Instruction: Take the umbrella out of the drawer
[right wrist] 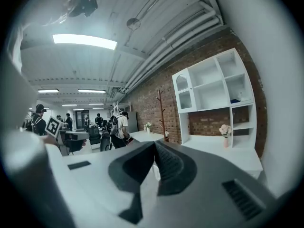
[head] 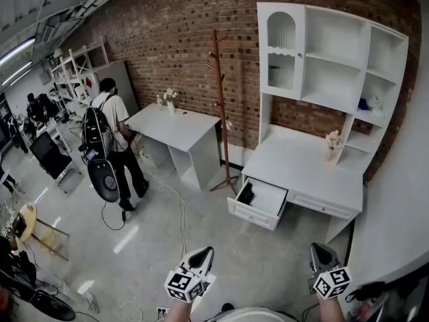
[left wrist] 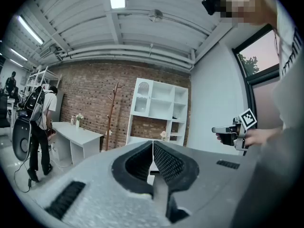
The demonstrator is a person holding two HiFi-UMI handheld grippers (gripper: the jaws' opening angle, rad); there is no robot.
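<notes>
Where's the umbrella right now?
Head view, right of centre: the umbrella shows as a dark shape at the left end of the open drawer under the white desk, just right of the wooden coat stand.

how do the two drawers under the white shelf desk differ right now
In the head view, the left drawer is pulled out, while the right drawer is shut flush with the desk front. The left drawer shows a dark thing inside, probably the umbrella; the right drawer's contents are hidden. Both are white and sit side by side under the same desktop.
</notes>
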